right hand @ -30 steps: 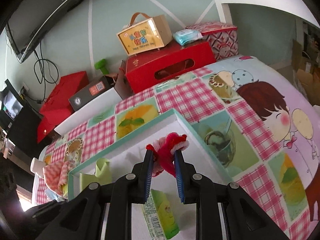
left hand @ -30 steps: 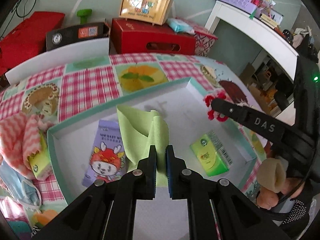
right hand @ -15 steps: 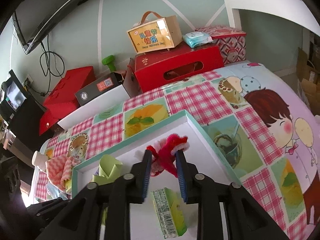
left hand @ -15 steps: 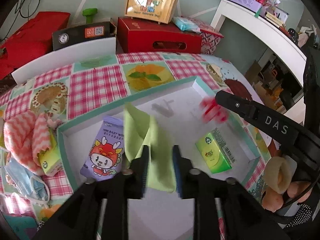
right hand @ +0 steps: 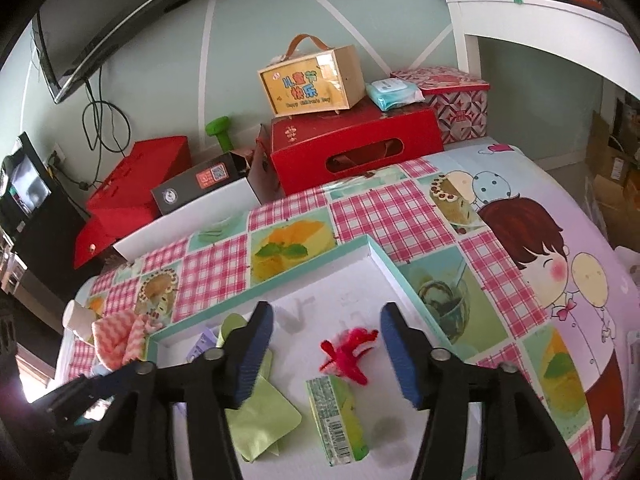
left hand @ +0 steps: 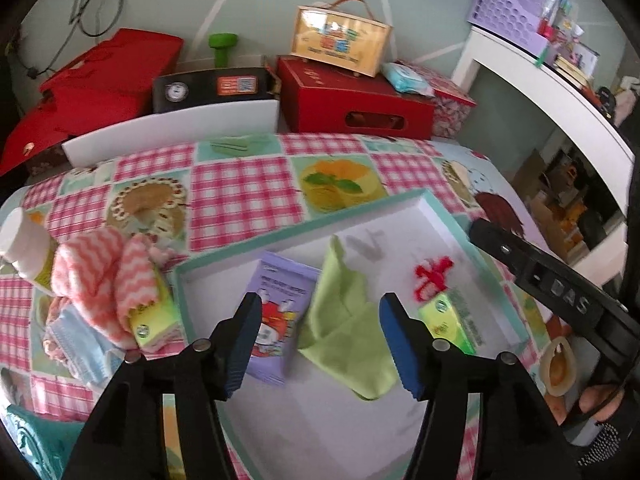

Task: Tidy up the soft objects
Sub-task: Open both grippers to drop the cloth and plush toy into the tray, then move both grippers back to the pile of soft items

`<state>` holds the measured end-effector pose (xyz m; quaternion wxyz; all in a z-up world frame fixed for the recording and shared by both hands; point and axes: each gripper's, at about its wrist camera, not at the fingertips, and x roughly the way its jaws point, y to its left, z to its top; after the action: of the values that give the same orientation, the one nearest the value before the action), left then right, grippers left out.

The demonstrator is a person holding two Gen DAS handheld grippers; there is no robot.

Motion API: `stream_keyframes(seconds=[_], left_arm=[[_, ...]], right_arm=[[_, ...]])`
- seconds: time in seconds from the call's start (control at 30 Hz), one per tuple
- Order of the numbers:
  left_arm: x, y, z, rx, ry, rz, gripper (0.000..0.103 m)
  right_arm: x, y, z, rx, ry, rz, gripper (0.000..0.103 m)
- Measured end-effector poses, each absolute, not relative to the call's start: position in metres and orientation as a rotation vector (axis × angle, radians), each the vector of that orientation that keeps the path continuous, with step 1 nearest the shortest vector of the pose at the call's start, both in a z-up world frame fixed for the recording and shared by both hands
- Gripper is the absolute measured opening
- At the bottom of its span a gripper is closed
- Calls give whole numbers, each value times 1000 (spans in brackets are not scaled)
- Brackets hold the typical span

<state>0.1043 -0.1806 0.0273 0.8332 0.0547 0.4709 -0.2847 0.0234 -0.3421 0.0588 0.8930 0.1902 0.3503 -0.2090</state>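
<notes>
A white tray with a teal rim (left hand: 360, 208) (right hand: 304, 276) lies on the patterned tablecloth. In it lie a green cloth (left hand: 344, 332) (right hand: 260, 420), a purple wipes pack (left hand: 280, 304), a red fuzzy toy (left hand: 434, 278) (right hand: 348, 354) and a green tissue pack (left hand: 452, 320) (right hand: 340, 416). My left gripper (left hand: 320, 340) is open and empty above the green cloth. My right gripper (right hand: 326, 354) is open and empty, its jaws on either side of the red toy, above it.
A pink-and-white striped cloth (left hand: 104, 272), a second green tissue pack (left hand: 154, 320) and a blue face mask (left hand: 80, 340) lie left of the tray. Red boxes (left hand: 352, 100) and a yellow carry box (left hand: 340, 40) stand behind the table. A white desk (left hand: 560, 92) stands at the right.
Both grippers have opened and pulled back. The left let go of the green cloth, the right let go of the red toy; both things now lie in the tray.
</notes>
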Motion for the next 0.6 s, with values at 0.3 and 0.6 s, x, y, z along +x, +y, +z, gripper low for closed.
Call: stream_keyframes(seconds=[0.3,0.6], left_arm=[[129,-145,21,-12,989,-459,101],[134,-122,23,-11,982,-365,101]], right_arm=[[24,-341,59,366,723,-452,103],[29,-337,52,352,767,-444,103]])
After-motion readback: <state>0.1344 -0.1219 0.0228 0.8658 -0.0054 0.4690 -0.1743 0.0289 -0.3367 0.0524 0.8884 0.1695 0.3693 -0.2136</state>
